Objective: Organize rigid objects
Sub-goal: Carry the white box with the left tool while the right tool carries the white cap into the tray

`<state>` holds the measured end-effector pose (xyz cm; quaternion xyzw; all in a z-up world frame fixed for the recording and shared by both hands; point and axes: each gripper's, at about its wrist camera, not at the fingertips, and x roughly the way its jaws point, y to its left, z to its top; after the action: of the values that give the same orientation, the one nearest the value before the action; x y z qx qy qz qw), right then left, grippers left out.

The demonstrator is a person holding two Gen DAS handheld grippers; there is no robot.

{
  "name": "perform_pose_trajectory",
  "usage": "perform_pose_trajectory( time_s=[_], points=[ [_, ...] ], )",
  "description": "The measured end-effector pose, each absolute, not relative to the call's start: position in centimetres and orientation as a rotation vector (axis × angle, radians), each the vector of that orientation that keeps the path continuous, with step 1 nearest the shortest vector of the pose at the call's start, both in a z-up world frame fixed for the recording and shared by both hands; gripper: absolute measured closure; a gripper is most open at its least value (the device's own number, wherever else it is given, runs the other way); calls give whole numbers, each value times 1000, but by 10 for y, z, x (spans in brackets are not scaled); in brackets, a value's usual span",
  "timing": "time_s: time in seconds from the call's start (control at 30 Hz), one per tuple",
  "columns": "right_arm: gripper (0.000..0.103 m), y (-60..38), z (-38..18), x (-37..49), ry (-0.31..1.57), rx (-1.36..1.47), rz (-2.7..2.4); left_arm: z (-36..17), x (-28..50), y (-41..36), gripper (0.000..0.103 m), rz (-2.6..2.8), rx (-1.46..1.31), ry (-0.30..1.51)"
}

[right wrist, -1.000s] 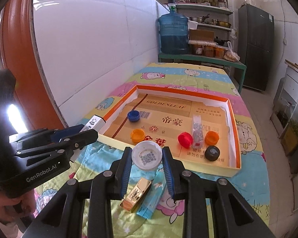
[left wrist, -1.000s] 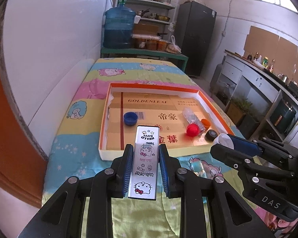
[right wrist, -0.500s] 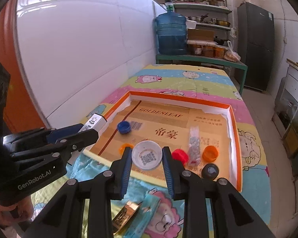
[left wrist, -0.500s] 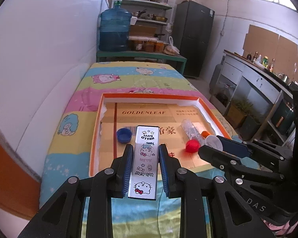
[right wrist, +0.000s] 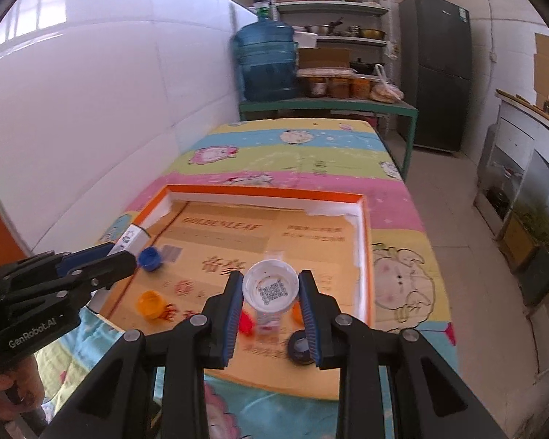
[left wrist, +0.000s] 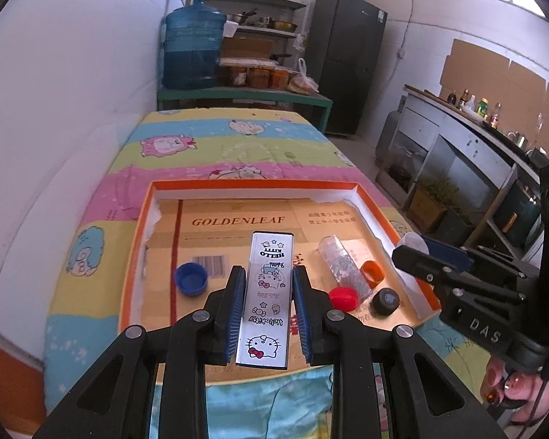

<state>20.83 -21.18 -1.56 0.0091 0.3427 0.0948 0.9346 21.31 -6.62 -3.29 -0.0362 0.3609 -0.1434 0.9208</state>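
My left gripper point(left wrist: 269, 274) is shut on a long white Hello Kitty box point(left wrist: 268, 296), held over the front of the orange-rimmed cardboard tray point(left wrist: 252, 184). My right gripper point(right wrist: 271, 281) is shut on a white round lid with a QR code point(right wrist: 271, 289), held over the tray's point(right wrist: 267, 194) right half. In the tray lie a blue cap point(left wrist: 190, 278), a red cap point(left wrist: 344, 298), an orange cap point(left wrist: 372, 272), a black cap point(left wrist: 385, 300) and a clear plastic tube point(left wrist: 340, 265). A second orange cap point(right wrist: 150, 303) shows in the right wrist view.
The tray sits on a bed with a cartoon quilt point(left wrist: 216, 146) against a white wall on the left. A green table with a blue water jug point(left wrist: 194, 51) stands beyond the bed's far end. Cabinets and floor lie off the right edge.
Both grippers have moved forward over the tray with their loads. The small boxes on the quilt in front of the tray have dropped out of the right wrist view.
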Motion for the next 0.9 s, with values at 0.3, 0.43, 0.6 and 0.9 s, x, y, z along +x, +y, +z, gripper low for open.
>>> perform_pose_trajectory(
  time_s=[0.3, 0.43, 0.6, 0.9],
  points=[
    [72, -232, -19, 248, 736, 24, 156, -40, 241, -83, 77, -301, -70, 778],
    [72, -236, -27, 267, 766, 13, 153, -48, 254, -91, 77, -299, -58, 808],
    [72, -234, -40, 283, 800, -12, 161, -61, 268, -96, 77, -284, -58, 846],
    [72, -231, -55, 300, 842, -16, 176, -78, 282, -105, 77, -267, -38, 887]
  ],
)
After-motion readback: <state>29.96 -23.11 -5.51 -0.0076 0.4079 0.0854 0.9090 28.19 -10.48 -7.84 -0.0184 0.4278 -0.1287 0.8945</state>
